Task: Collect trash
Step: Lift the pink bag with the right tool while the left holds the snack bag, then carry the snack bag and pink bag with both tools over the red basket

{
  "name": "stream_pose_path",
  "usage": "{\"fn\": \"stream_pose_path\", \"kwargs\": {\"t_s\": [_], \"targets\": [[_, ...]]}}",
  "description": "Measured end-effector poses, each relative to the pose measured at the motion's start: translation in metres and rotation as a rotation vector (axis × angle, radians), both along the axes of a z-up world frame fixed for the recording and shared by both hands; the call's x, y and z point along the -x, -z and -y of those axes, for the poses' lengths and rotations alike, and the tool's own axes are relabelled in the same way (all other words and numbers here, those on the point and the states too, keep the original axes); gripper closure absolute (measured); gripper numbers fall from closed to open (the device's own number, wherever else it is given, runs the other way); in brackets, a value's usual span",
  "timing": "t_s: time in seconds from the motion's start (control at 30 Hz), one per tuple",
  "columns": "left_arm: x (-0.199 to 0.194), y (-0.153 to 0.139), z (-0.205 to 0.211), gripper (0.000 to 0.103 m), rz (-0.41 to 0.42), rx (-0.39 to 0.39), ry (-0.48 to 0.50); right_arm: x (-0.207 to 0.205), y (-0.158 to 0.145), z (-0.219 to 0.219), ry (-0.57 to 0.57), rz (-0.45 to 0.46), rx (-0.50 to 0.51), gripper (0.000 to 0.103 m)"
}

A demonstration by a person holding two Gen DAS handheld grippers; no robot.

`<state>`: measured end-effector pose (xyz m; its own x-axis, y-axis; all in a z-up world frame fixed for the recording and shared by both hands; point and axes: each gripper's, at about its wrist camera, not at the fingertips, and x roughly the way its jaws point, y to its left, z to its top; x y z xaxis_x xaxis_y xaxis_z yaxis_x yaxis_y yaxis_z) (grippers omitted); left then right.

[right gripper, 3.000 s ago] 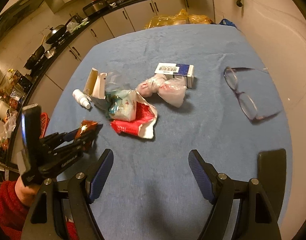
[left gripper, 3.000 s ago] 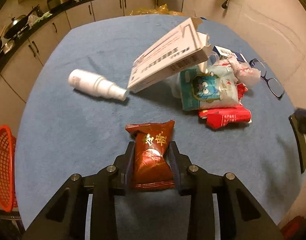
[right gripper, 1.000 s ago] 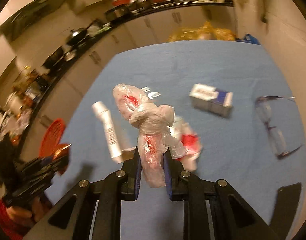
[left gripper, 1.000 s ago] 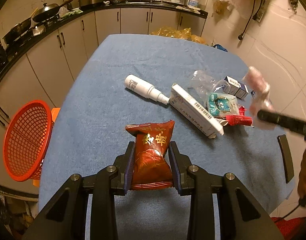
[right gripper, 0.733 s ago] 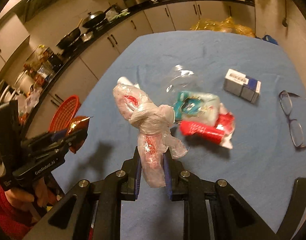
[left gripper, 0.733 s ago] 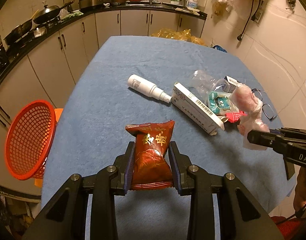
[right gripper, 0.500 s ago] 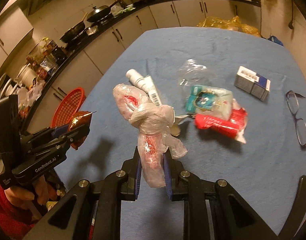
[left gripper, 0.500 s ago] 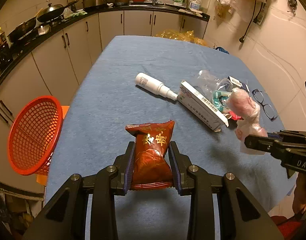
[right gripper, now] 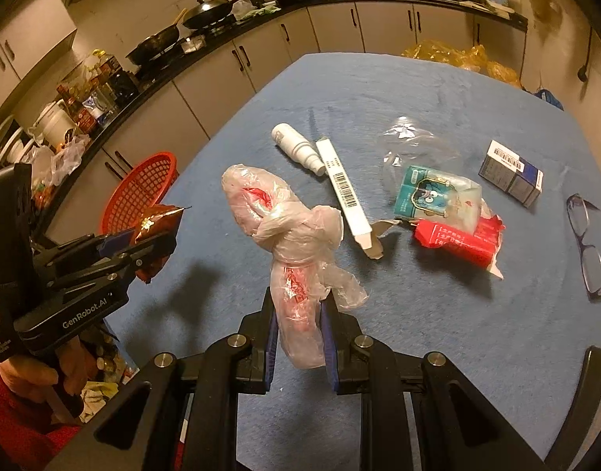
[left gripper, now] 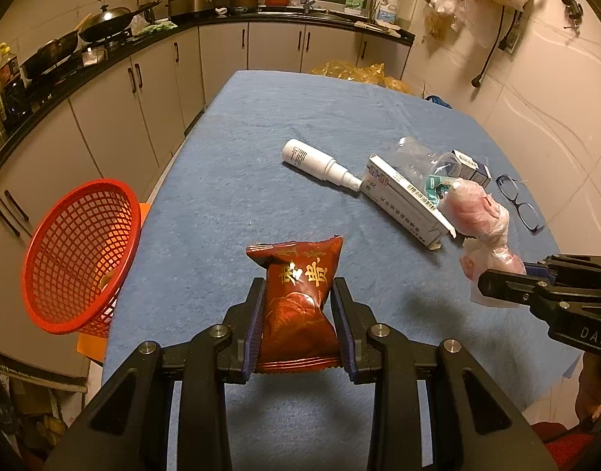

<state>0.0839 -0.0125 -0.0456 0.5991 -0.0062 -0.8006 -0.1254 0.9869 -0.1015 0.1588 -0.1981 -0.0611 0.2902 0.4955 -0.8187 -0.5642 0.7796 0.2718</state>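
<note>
The left hand-held gripper clamps the red snack packet; the right hand-held gripper pinches the knotted plastic bag above the tabletop. Risk: the bag's slack film slips free short of the red basket.

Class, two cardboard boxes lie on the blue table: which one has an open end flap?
The long white box, lying beside the white bottle: its near end flap hangs open and torn. The short blue-and-white box, near the glasses, looks closed.
</note>
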Motion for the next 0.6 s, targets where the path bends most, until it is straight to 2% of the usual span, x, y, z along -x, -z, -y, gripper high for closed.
{"fn": "stream_pose_path", "kwargs": {"t_s": [0.6], "targets": [[0.011, 0.002, -0.019, 0.071, 0.002, -0.044, -0.066, 0.014, -0.001, -0.025, -0.022, 0.002, 0.038, 0.081]]}}
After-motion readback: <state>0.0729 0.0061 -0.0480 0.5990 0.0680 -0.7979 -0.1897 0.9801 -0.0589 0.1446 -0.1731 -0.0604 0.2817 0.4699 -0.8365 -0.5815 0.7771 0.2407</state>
